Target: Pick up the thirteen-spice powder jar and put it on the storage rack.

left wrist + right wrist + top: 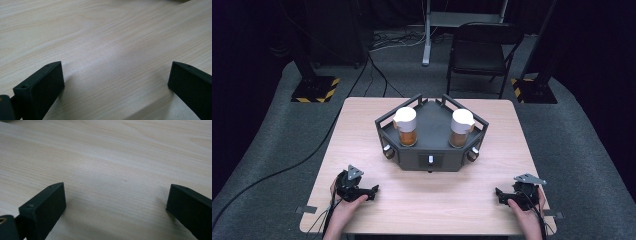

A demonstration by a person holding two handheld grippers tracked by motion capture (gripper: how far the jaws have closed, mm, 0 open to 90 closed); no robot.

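Observation:
A dark angular tray (432, 150) stands at the middle of the light wood table (362, 125). Two jars of amber liquid with white lids stand in it, the left jar (405, 126) and the right jar (461, 128). My left gripper (372, 190) rests on the table near the front left, held by a hand. Its jaws stand wide apart over bare wood (115, 72), open with nothing between them. My right gripper (500, 194) rests near the front right in the other hand. Its jaws are also wide apart over bare wood (115, 192), open and holding nothing.
Knobs show on the tray's front faces (430, 160). Beyond the table, on grey carpet, stand a black chair (479, 52), a desk leg (427, 35) and two stands with yellow-black bases (314, 89). Cables trail across the floor at the left.

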